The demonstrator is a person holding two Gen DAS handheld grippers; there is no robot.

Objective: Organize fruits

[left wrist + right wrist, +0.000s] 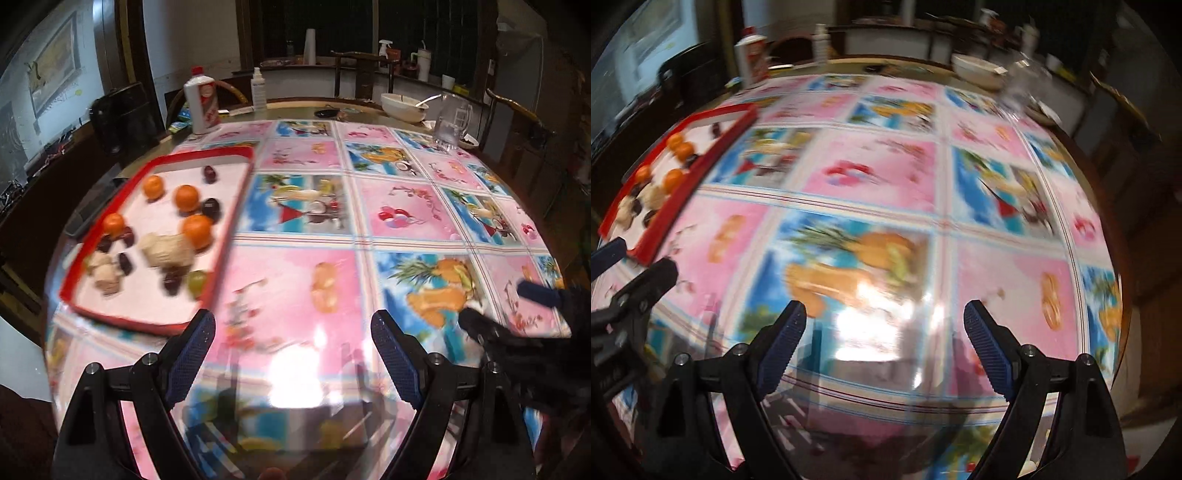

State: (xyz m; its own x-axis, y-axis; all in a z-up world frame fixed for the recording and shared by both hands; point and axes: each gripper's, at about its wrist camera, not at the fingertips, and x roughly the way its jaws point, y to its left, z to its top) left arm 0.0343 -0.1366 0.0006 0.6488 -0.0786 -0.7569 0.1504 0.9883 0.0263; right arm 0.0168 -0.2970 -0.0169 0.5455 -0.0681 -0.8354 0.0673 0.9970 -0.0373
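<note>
While blurred, the red tray [236, 195] holds oranges [186, 197] and seemingly plums [210, 208].

the red tray [236, 206] holds four oranges [186, 197], about six dark plums [210, 208], one green fruit [196, 280].

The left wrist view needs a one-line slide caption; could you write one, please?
Open left gripper hovers over the patterned tablecloth beside a red tray of oranges and dark fruits.
</note>
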